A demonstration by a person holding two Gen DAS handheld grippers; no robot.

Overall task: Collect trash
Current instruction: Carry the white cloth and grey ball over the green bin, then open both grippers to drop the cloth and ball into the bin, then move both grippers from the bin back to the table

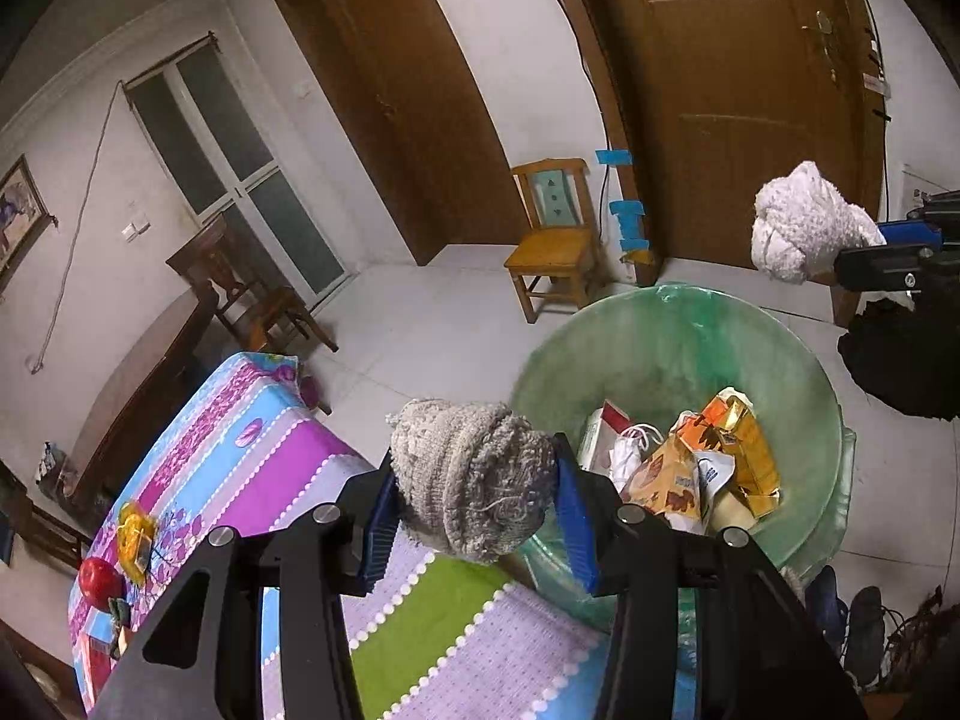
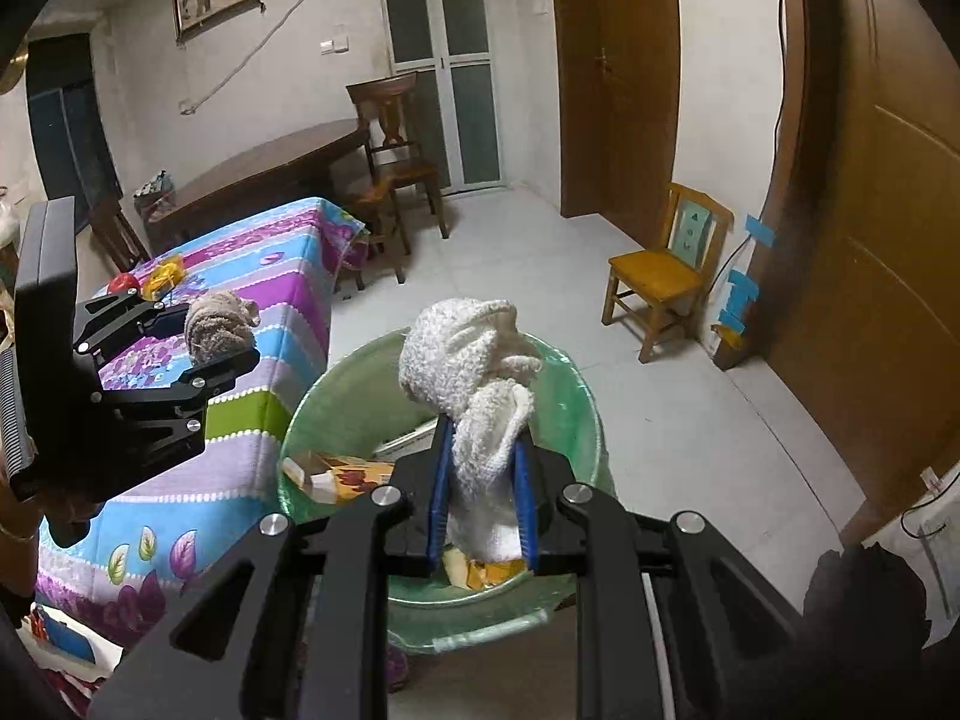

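My left gripper [image 1: 477,480] is shut on a grey knitted wad [image 1: 474,468], held just over the near rim of a green-lined trash bin [image 1: 660,348]. Wrappers and cartons [image 1: 720,462] lie inside the bin. At the right edge of the same view, my right gripper [image 1: 864,249] holds a white towel wad [image 1: 804,222] above the bin's far side. In the right wrist view, the right gripper [image 2: 483,456] is shut on the white towel [image 2: 468,360] over the bin [image 2: 354,396]. The left gripper [image 2: 219,333] with the grey wad [image 2: 216,324] is at the left.
A table with a striped purple, blue and green cloth [image 1: 252,456] stands beside the bin, bearing a red apple [image 1: 99,582] and a yellow wrapper [image 1: 135,534]. A small yellow chair [image 1: 552,240] and brown doors [image 1: 750,96] are behind. Shoes [image 1: 840,606] lie near the bin.
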